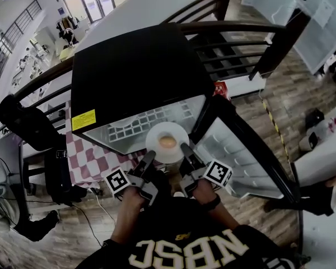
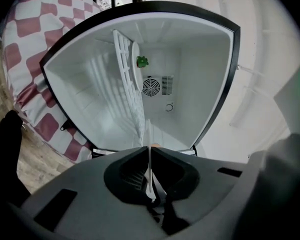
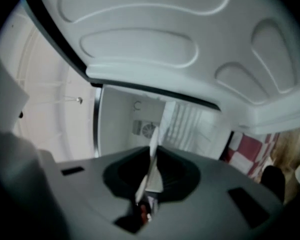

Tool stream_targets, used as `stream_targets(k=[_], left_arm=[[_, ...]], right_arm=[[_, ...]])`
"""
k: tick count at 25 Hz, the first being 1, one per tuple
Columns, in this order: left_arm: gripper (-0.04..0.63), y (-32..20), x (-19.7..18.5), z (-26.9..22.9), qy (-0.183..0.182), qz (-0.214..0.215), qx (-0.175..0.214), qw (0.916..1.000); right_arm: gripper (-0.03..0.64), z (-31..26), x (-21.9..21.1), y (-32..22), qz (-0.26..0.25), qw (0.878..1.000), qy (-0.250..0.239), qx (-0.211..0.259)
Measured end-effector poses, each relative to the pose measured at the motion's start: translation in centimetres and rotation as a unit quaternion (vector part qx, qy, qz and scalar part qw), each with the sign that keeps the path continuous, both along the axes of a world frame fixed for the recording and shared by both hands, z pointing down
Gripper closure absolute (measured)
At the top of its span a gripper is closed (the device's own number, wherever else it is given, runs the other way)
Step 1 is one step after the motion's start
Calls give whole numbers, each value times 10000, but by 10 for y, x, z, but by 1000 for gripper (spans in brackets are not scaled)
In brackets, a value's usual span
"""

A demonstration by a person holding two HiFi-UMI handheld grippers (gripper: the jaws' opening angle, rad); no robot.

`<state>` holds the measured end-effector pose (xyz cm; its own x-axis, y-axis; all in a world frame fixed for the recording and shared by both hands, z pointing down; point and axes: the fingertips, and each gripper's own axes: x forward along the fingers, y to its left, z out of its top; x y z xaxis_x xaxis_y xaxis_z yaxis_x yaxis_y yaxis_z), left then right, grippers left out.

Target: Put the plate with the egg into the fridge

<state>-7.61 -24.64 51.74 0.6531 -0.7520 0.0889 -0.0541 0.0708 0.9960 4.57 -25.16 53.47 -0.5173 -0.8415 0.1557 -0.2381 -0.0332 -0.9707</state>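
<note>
Grip is thin: the left gripper [image 1: 148, 162] and right gripper [image 1: 185, 150] each pinch only the plate [image 1: 157, 134] rim, at its 7 and 5 o'clock. The egg [image 1: 168, 142] sits mid-plate at the fridge [image 1: 134, 72] mouth. Uneven hands would tilt it and roll the egg. The 12 o'clock rim seems level with the wire shelf [image 2: 126, 79] and could knock it.

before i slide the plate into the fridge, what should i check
1. Left gripper shut on the plate rim: ok
2. Right gripper shut on the rim too: ok
3. Egg sitting mid-plate: ok
4. Fridge door open: ok
5. Shelf bare near the front: ok; a small green thing sits at the back
6. Plate held level: cannot tell
</note>
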Motion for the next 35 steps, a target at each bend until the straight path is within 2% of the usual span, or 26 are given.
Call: stream_targets(k=[13,17,20,30,35], left_arm=[[563,-63,-4,32,-201,-8,-316,9993],[563,-80,-4,38,-163,-125,-288,9994],[563,-89,0,36,-205,-186,-244,9993],[563,-96,11,33,-59,-195,-273,9994],[563,-96,8,36,60,-176,-270,9995]], right_arm=[[580,20,-2,-56,309,9993,81,-216],[580,18,-7,-75,397,9992,96,28],[580,19,-2,-85,628,9976,275,-5],[580,17,8,-105,1044,9929,564,-37],[580,19,5,-103,923,9937,631,-31]])
